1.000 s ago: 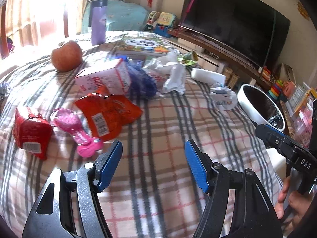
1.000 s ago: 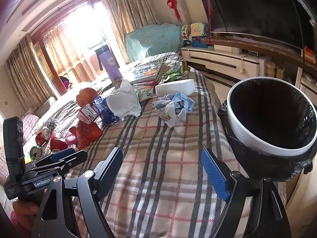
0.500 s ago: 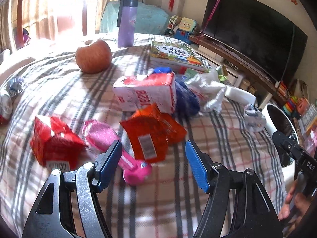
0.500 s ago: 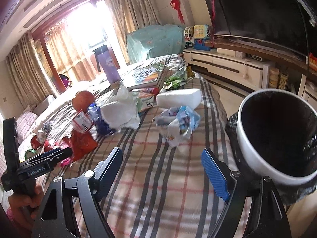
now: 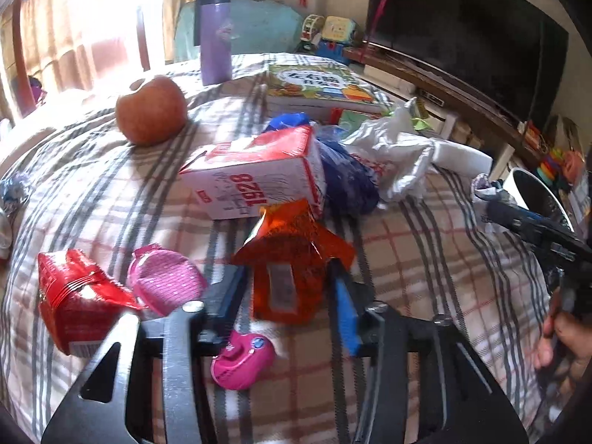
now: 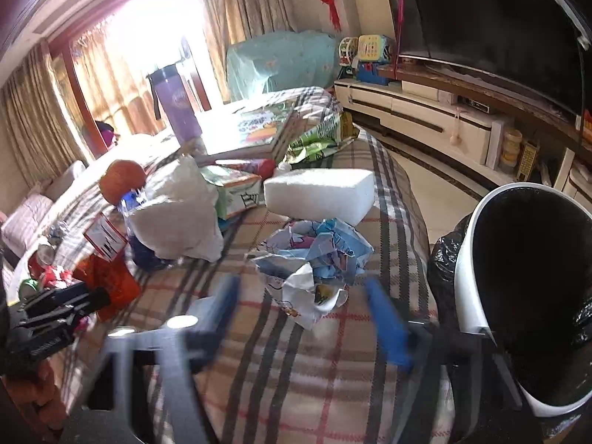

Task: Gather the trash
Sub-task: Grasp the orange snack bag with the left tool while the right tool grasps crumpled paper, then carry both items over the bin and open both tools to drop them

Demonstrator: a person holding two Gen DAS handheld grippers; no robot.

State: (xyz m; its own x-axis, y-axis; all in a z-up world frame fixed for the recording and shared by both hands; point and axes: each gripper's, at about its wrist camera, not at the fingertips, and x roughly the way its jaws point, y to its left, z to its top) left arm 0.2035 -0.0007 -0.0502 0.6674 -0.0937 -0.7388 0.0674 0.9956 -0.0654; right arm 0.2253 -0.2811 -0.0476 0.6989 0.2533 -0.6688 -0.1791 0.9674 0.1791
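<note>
Both grippers have advanced, jaws wide: left gripper point(image 5: 285, 292) straddles orange wrapper point(image 5: 292, 259), right gripper point(image 6: 303, 318) seemingly flanks crumpled paper point(image 6: 314, 259).

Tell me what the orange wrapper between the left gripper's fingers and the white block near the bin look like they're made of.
Orange wrapper: apparently thin plastic or foil film, glossy; it shines, creases sharply and carries a printed barcode label. White block: probably foam or sponge, matte; its faces look flat, dull and faintly grainy, though wrapped tissue can't be ruled out.
</note>
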